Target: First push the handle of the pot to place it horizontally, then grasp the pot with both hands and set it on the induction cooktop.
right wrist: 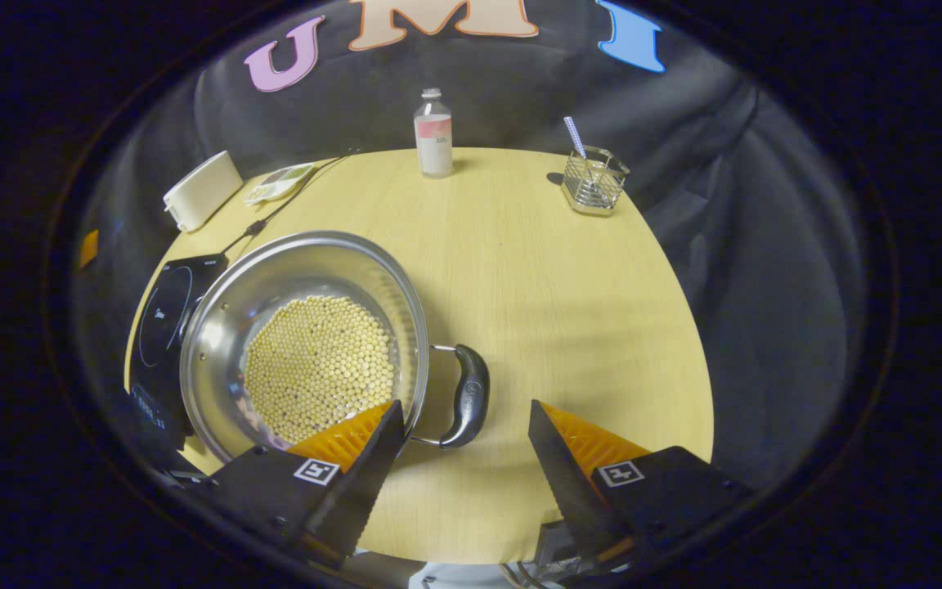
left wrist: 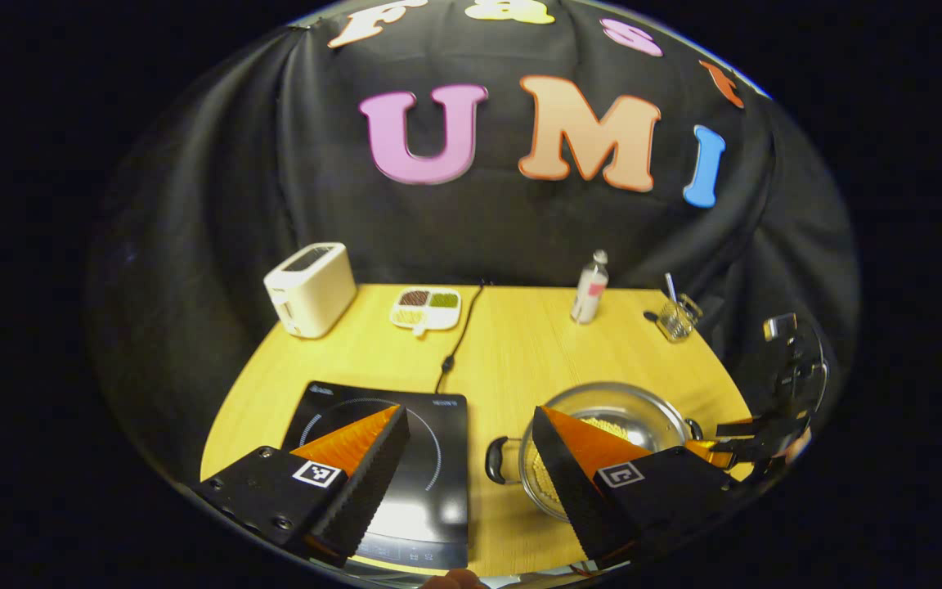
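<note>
- In the left gripper view we see the left hand-held gripper (left wrist: 471, 421) with its fingers spread wide, holding nothing; one finger lies over the induction cooktop (left wrist: 430, 458), the other over the near rim of the pot (left wrist: 618, 409).
- The pot sits on the desk (left wrist: 512, 343) just beside the cooktop, at its 3 o'clock, not on it. It is steel and holds a layer of pale round beans (right wrist: 320, 364).
- One black pot handle (left wrist: 497, 460) points toward the cooktop, at the pot's 9 o'clock in this view.
- In the right gripper view we see the right hand-held gripper (right wrist: 464, 415), also wide open and empty. The pot's other handle (right wrist: 468, 395) lies between its fingers, touching neither as far as we can tell.
- That same gripper shows in the left gripper view at the pot's 3 o'clock, at the desk's edge.
- At the far edge of the desk, from 10 to 2 o'clock, stand a white toaster (left wrist: 310, 288), a divided dish (left wrist: 426, 309), a small bottle (left wrist: 590, 286) and a wire holder (right wrist: 595, 180) with a utensil in it.
- A black cord (left wrist: 459, 339) runs from the cooktop toward 12 o'clock.
</note>
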Available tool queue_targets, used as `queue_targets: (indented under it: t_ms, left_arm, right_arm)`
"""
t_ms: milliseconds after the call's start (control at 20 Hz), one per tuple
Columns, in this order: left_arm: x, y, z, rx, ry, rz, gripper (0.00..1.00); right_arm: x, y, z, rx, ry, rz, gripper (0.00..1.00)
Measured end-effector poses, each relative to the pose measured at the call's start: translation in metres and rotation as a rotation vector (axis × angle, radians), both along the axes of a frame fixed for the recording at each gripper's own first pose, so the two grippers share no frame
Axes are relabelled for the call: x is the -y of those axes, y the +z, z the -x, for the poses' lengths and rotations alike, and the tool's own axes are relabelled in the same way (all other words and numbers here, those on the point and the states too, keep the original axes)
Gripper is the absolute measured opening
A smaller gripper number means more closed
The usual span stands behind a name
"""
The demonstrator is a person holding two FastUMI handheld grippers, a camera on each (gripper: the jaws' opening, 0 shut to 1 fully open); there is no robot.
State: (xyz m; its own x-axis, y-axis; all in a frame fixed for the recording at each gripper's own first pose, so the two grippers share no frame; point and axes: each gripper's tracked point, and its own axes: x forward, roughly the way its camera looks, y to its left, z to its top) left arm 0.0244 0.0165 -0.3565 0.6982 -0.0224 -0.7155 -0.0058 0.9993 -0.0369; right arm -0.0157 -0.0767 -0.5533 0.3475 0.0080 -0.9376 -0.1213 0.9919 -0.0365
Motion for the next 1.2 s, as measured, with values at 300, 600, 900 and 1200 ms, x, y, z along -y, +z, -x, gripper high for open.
queue_targets:
  t_ms: [300,600,900,1200]
  left_arm:
    - [0.022,-0.084,0.016,-0.22,-0.045,0.057,0.99]
    - [0.03,-0.128,0.018,-0.31,-0.059,0.062,1.0]
    - [0.039,-0.146,0.022,-0.365,-0.028,0.106,0.98]
    - [0.043,-0.164,0.025,-0.433,-0.002,0.135,0.97]
  right_arm:
    - [-0.004,-0.009,0.004,-0.015,-0.032,-0.015,0.99]
    - [-0.003,-0.011,0.003,-0.024,-0.04,-0.013,1.0]
    - [-0.005,-0.017,0.001,-0.037,-0.025,-0.009,0.99]
    - [-0.006,-0.026,-0.003,-0.053,-0.02,-0.005,1.0]
